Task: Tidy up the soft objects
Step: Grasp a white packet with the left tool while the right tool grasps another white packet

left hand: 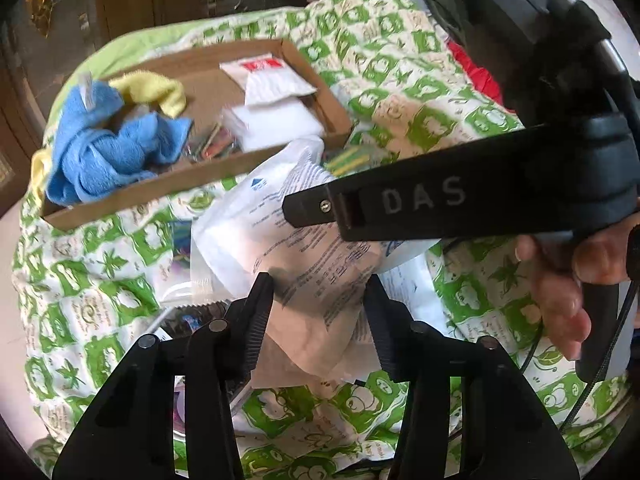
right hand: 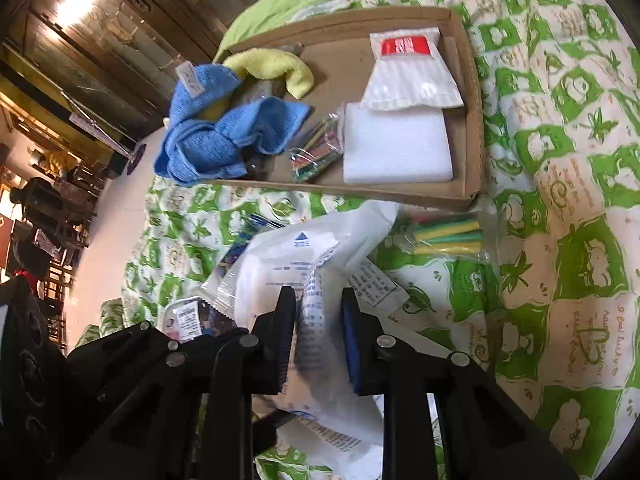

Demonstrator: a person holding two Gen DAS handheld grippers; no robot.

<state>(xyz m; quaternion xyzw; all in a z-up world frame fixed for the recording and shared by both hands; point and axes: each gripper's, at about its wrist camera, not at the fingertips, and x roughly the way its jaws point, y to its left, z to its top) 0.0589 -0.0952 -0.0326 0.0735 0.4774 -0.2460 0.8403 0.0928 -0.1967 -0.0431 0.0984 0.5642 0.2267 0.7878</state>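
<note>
Both my tongs pinch the white packet (right hand: 316, 292) on the bed (right hand: 560, 160): left tongs (left hand: 320, 292), right tongs (right hand: 318, 304). Cloths (right hand: 224, 136) and foam already fill the tray (right hand: 474, 120); the straws (right hand: 448, 236) are left outside.

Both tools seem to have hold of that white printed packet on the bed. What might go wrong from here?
The left tool and right tool both pinch the same thin white packet, so pulling apart might tear it. Its film looks slick and crumpled, so it may slip loose. Other small packets lie right under it and the bag of coloured sticks close by, so lifting may drag them along, away from the cardboard tray.
</note>
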